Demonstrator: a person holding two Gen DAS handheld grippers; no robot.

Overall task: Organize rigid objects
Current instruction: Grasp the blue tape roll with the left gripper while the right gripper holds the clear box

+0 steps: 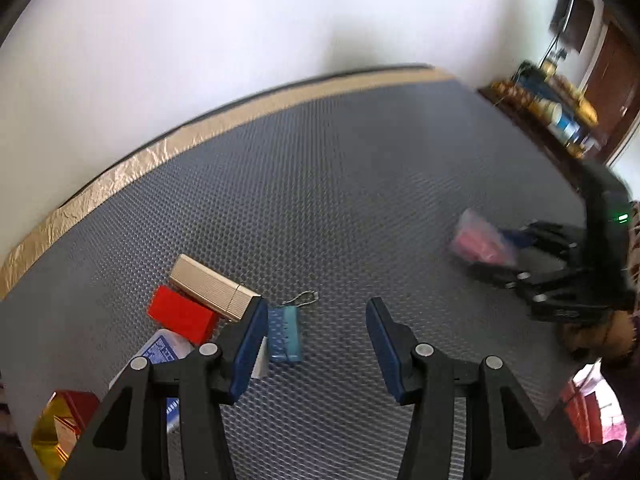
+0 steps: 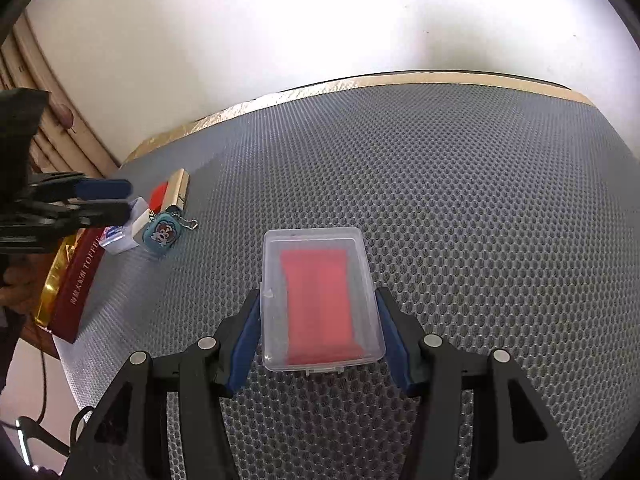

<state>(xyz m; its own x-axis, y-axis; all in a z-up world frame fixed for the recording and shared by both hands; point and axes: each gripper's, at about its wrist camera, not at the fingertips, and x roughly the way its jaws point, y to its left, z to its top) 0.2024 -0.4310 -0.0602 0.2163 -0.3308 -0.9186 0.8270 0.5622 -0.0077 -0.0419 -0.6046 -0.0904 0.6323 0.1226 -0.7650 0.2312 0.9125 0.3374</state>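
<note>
Grey honeycomb matting covers the counter (image 2: 440, 160), edged in gold foil against a white wall; the right gripper (image 2: 318, 334) holds one clear plastic case with a red card inside (image 2: 320, 300) at lower centre of its view, blue pads at the smooth long sides, so a tilt could let it slide out. The left gripper (image 1: 316, 344) hangs half-wide and empty beside the pile at lower left; descending carelessly could scatter it. Counted there: one ribbed gold box (image 1: 212, 280), one red box (image 1: 182, 314), one teal keychain pouch (image 1: 285, 334), one white-and-blue box (image 1: 164, 350), one maroon-and-gold toffee box (image 2: 78, 280).
</note>
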